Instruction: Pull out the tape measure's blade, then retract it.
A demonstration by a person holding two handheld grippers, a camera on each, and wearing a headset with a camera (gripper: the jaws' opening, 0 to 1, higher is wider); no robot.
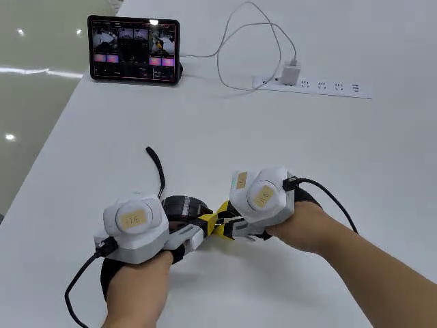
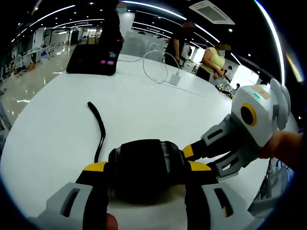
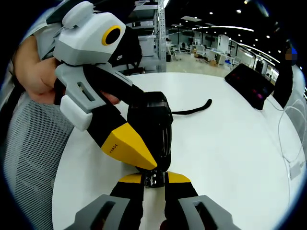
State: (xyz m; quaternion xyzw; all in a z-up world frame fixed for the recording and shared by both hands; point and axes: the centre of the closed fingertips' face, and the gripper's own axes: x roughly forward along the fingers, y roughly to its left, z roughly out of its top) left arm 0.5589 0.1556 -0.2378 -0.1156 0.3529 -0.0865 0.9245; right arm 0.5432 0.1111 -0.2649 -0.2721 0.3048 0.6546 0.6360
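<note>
A black tape measure (image 1: 183,207) lies on the white table (image 1: 307,157), its black wrist strap (image 1: 158,167) trailing away from me. My left gripper (image 1: 194,229) is shut on the case (image 2: 146,163), one yellow-tipped jaw on each side. In the right gripper view the case (image 3: 152,122) stands just beyond my right gripper (image 3: 154,179), whose jaws are pinched almost together on the small metal hook of the blade (image 3: 153,177) at the case's mouth. The blade is barely out. My right gripper (image 1: 222,227) meets the left one tip to tip.
A tablet (image 1: 134,49) stands at the far left near the table's left edge. A power strip (image 1: 314,85) with a white charger and looping cable (image 1: 239,48) lies at the back. Several people stand beyond the table (image 2: 211,60).
</note>
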